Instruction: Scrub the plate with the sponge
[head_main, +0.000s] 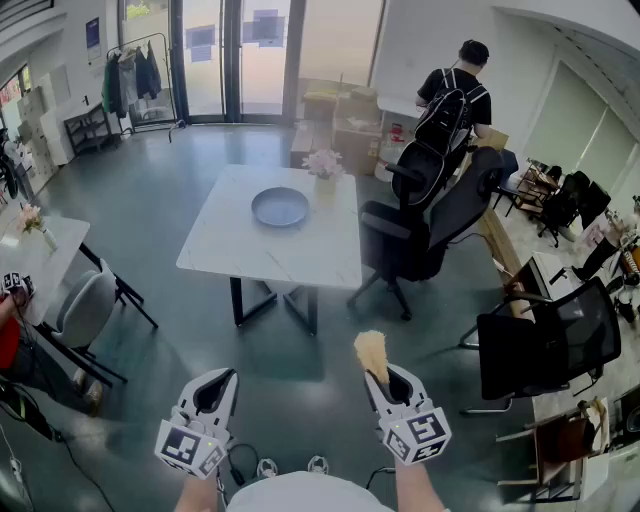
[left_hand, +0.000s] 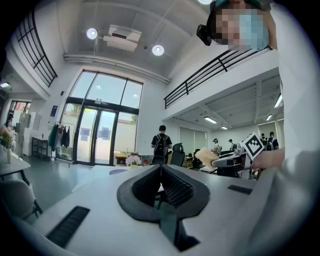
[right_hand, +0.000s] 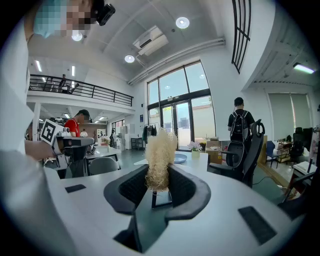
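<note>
My right gripper (head_main: 388, 382), lower right of the head view, is clamped on the straw-coloured sponge (head_main: 372, 350), which sticks up past the jaws. My left gripper (head_main: 214, 392), lower left, has its jaws together on nothing. The grey plate (head_main: 280, 207) lies on the white table (head_main: 225, 250) at centre frame, well apart from both. I judge I should close in, then press the sponge's free end flat onto the plate.
</note>
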